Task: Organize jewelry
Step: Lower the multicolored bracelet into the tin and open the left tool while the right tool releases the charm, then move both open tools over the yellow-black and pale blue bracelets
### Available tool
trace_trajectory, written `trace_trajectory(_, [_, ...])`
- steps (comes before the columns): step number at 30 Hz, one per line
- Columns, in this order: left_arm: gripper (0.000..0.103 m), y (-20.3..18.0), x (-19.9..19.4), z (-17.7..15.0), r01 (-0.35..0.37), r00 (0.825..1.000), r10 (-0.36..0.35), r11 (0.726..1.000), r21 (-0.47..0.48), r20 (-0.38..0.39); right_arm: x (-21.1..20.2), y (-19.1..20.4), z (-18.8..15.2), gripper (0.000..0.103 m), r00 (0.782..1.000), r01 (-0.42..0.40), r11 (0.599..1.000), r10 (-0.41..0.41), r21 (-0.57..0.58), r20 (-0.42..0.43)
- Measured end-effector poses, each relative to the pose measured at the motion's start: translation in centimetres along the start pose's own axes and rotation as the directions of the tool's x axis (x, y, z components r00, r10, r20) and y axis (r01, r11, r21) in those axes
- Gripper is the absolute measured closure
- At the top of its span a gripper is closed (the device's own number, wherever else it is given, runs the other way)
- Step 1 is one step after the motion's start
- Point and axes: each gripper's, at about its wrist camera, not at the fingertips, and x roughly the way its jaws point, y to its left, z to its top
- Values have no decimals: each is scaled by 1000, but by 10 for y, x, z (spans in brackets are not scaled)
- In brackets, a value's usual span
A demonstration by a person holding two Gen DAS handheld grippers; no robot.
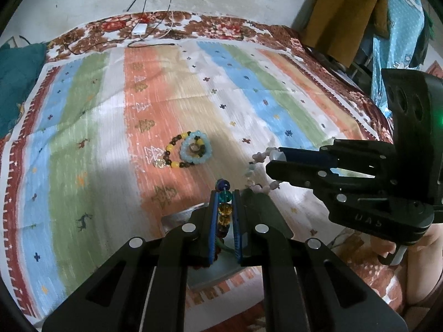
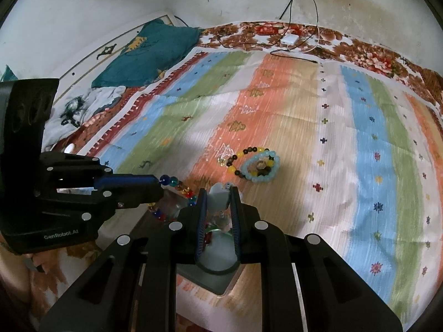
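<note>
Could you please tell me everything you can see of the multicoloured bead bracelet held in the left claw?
The multicoloured bead bracelet is a loop of round, glassy-looking beads: dark blue, teal, amber and red, with yellow ones lower down. The left claw is shut on it, with a blue and a teal bead poking past the fingertips and amber ones between the blue pads. The rest hangs below in a loose curve, above the striped cloth. It is apart from the two bracelets lying on the cloth.

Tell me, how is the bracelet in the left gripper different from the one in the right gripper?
The left gripper pinches a bracelet of shiny glass-like beads in blue, teal, amber and red. The right gripper pinches a bracelet of pale, chunky, irregular stones in pink and light blue. Both dangle above the striped cloth.
</note>
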Motion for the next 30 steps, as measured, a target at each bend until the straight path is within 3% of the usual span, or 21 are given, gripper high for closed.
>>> trace_trajectory(2, [94, 0, 0, -2, 25, 1000, -25, 1000, -13, -5, 1, 1, -4, 85, 1000, -7, 1000, 7, -11, -13])
trace_trajectory(14, [92, 2, 8, -10, -7, 999, 6, 1000, -23, -54, 10, 5, -15, 82, 997, -15, 1000, 14, -16, -73])
trace_trajectory(17, [77, 10, 9, -9, -28, 998, 25, 998, -57, -54, 11, -1, -15, 71, 997, -2, 1000, 3, 5, -73])
trace_trajectory(23, [64, 29, 7, -5, -46, 998, 41, 992, -120, -45, 15, -14, -12, 61, 996, 17, 999, -13, 37, -83])
trace_trajectory(30, [51, 40, 17, 5, -88, 995, 80, 988, -130, -65, 25, -27, -3, 52, 995, 30, 997, -23, 73, -95])
